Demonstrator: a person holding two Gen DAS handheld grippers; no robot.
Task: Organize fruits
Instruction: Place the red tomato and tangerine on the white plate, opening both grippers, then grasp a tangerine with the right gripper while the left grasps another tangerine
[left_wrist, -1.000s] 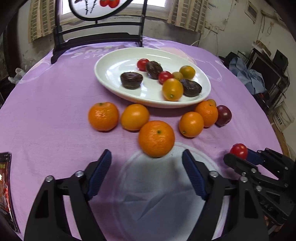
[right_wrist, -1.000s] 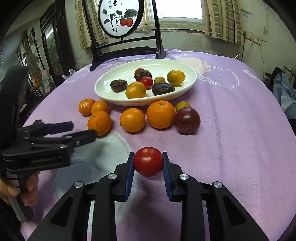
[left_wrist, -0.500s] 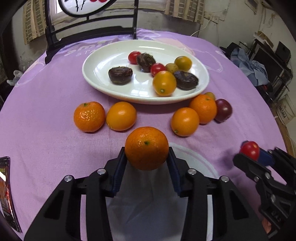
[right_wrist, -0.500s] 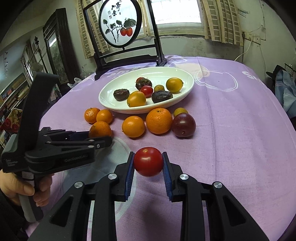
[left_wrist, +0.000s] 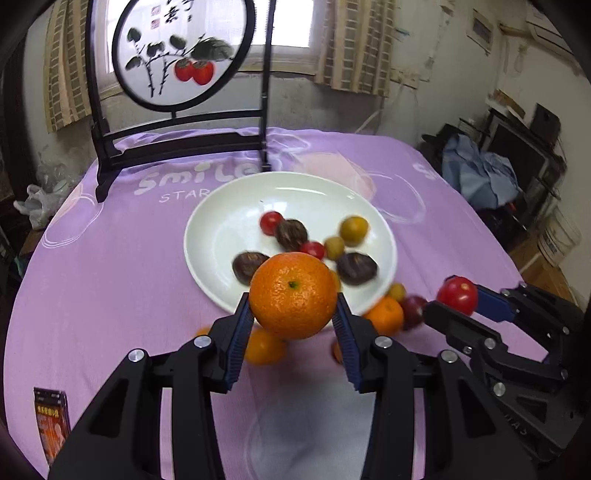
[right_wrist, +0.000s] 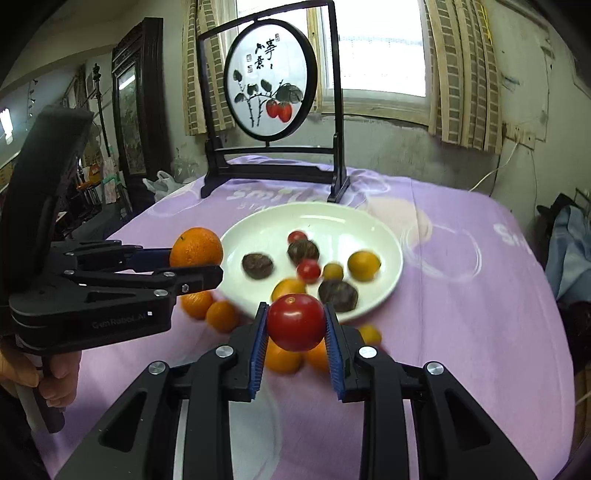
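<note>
My left gripper is shut on a large orange, held in the air just in front of the white plate. My right gripper is shut on a red tomato, also lifted above the purple cloth. From the left wrist view the tomato shows at the right. The right wrist view has the orange at the left, in the left gripper. The plate holds small tomatoes, yellow fruits and dark brown fruits. Several oranges and a dark plum lie on the cloth before the plate.
A black-framed round painted screen stands behind the plate. A hand holds the left gripper's handle. An orange packet lies at the near left of the purple tablecloth. Clutter and a blue cloth sit beyond the table's right edge.
The left gripper closed on the large orange and lifted it off the cloth. The right gripper rose too, still holding the tomato. Both now hover nearer the plate.
</note>
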